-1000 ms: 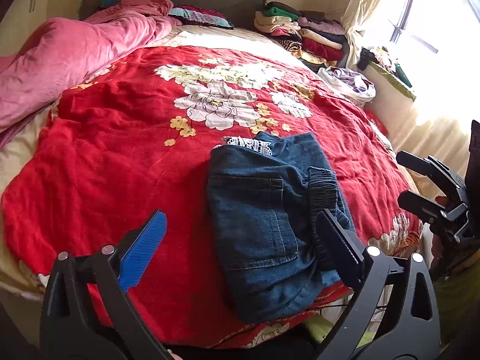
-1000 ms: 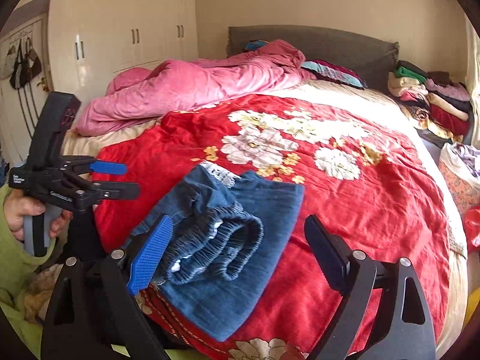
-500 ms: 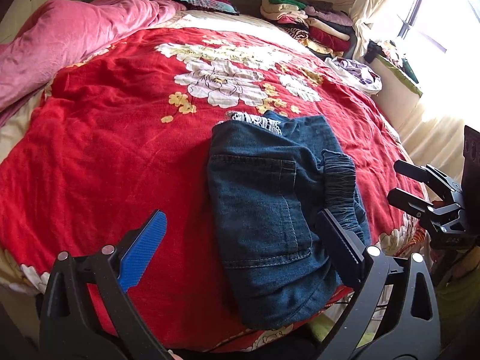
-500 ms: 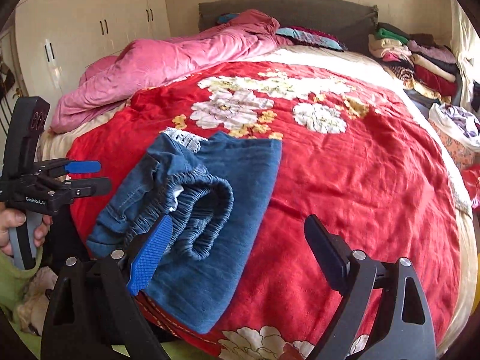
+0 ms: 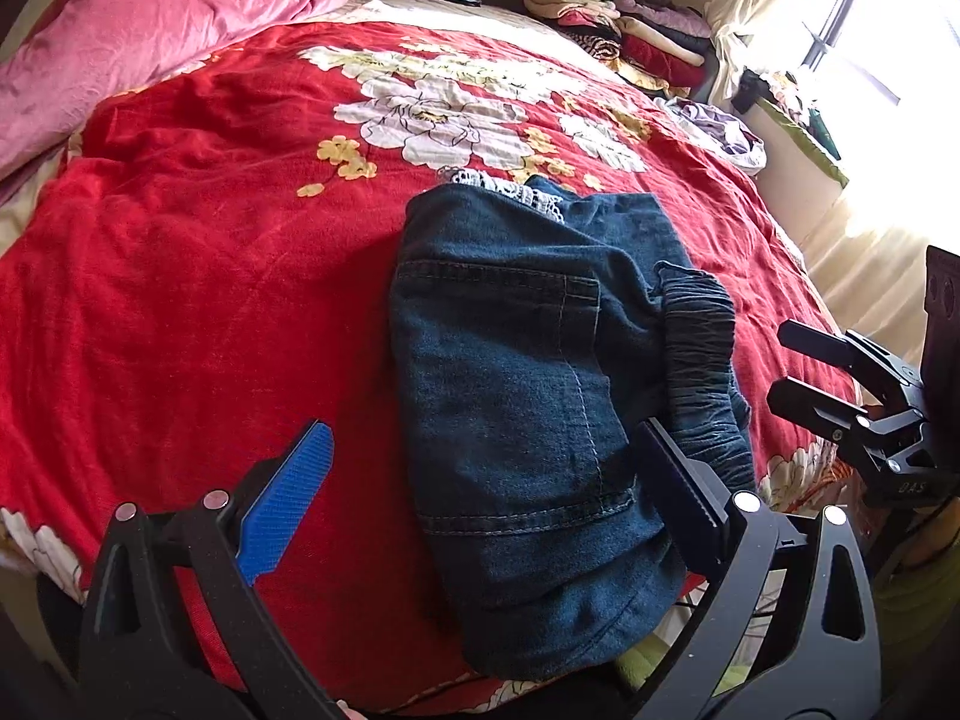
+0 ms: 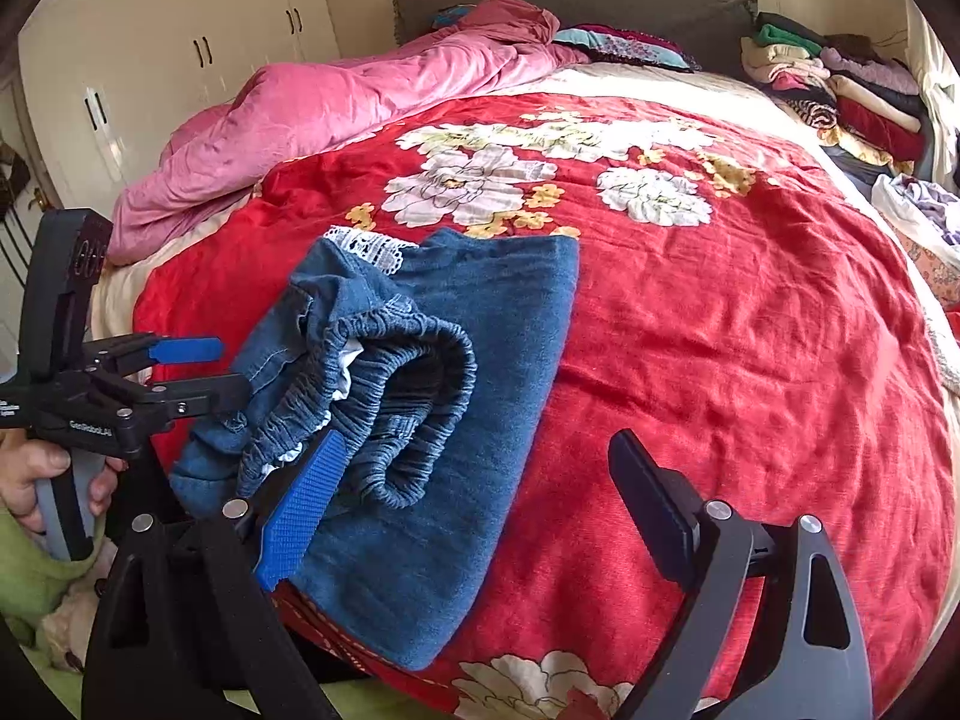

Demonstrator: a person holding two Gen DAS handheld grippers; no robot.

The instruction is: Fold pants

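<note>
Pants (image 5: pixel 528 396) lie folded in a denim bundle on the red floral blanket (image 5: pixel 198 276) near the bed's front edge (elastic waistband bunched on top, lace trim at the far end). Left gripper (image 5: pixel 480 480) and right gripper (image 6: pixel 474 492) both hover with jaws wide apart, gripping nothing.
</note>
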